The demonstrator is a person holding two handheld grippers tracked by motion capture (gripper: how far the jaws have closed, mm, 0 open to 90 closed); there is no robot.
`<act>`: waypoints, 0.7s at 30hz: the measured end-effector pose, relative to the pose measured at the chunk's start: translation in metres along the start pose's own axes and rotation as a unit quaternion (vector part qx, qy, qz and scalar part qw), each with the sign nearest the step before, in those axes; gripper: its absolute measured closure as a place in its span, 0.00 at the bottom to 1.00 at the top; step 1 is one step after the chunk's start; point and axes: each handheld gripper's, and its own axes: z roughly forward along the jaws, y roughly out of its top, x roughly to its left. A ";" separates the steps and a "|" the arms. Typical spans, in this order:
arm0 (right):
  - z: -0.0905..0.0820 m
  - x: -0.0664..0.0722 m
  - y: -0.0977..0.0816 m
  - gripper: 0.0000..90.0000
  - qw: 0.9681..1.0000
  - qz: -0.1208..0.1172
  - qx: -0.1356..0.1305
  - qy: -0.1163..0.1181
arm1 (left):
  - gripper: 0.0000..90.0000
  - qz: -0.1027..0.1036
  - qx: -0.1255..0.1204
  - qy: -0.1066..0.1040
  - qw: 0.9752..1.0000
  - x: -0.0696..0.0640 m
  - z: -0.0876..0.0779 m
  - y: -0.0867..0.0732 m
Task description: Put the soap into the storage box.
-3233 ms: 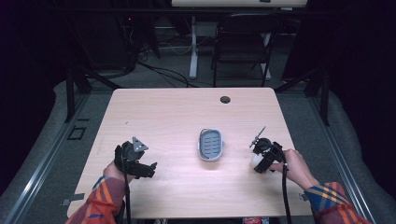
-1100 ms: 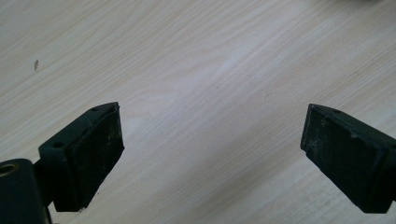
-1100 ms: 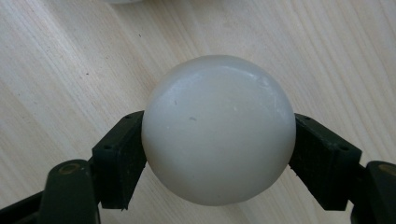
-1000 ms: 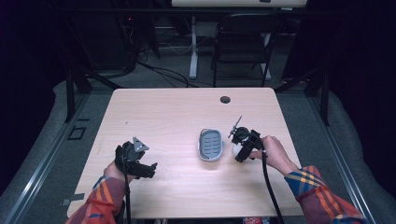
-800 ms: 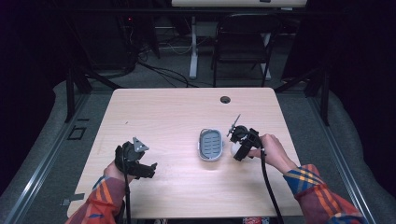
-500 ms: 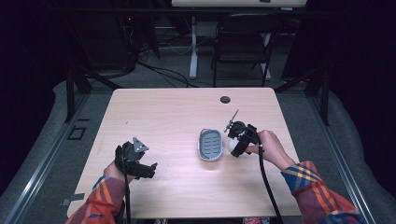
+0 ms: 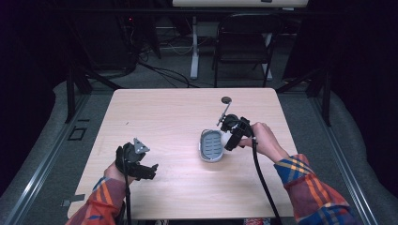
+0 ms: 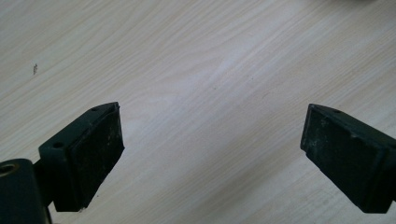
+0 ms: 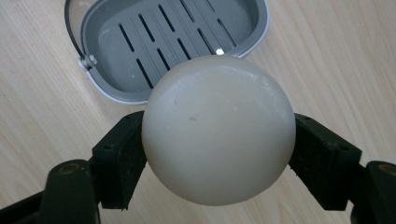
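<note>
A grey slotted soap dish [image 7: 212,144] [image 9: 163,42] lies on the wooden table [image 7: 173,117] right of centre. My right gripper [image 7: 228,139] [image 9: 217,149] is shut on a round off-white soap bar [image 9: 218,128] [image 7: 225,139], held just above the dish's right rim. The dish is empty, its slots bare. My left gripper [image 7: 141,169] [image 8: 210,154] rests near the table's front left, jaws wide open over bare wood with nothing between them.
A small dark round object [image 7: 226,99] sits near the table's far edge. Beyond the table stand a black chair [image 7: 244,42] and cables on the floor. Bare wood spreads between the two grippers.
My right gripper has carried the soap bar leftward from the table's right side to the dish's rim. The left gripper has stayed put.
</note>
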 end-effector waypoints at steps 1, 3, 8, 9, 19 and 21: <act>0.000 0.000 0.001 0.27 1.000 -0.002 0.001 0.000 | 0.06 0.000 0.001 0.000 1.000 0.000 0.000 0.000; -0.001 0.001 0.005 0.27 1.000 -0.003 0.001 0.001 | 0.07 0.000 0.000 0.001 1.000 0.000 0.000 0.000; -0.003 0.002 0.016 0.27 1.000 -0.009 0.004 0.001 | 0.07 0.000 0.000 0.001 1.000 0.000 0.000 0.000; -0.003 0.003 0.018 0.27 1.000 -0.011 0.004 0.000 | 0.06 0.000 0.001 0.001 1.000 0.000 0.000 0.000; 0.000 0.008 0.045 0.27 1.000 -0.030 0.004 0.006 | 0.07 0.002 0.002 0.000 1.000 0.000 0.000 0.000; 0.002 0.009 0.047 0.27 0.999 -0.033 0.006 0.006 | 0.07 0.002 0.002 0.001 1.000 0.000 0.001 0.000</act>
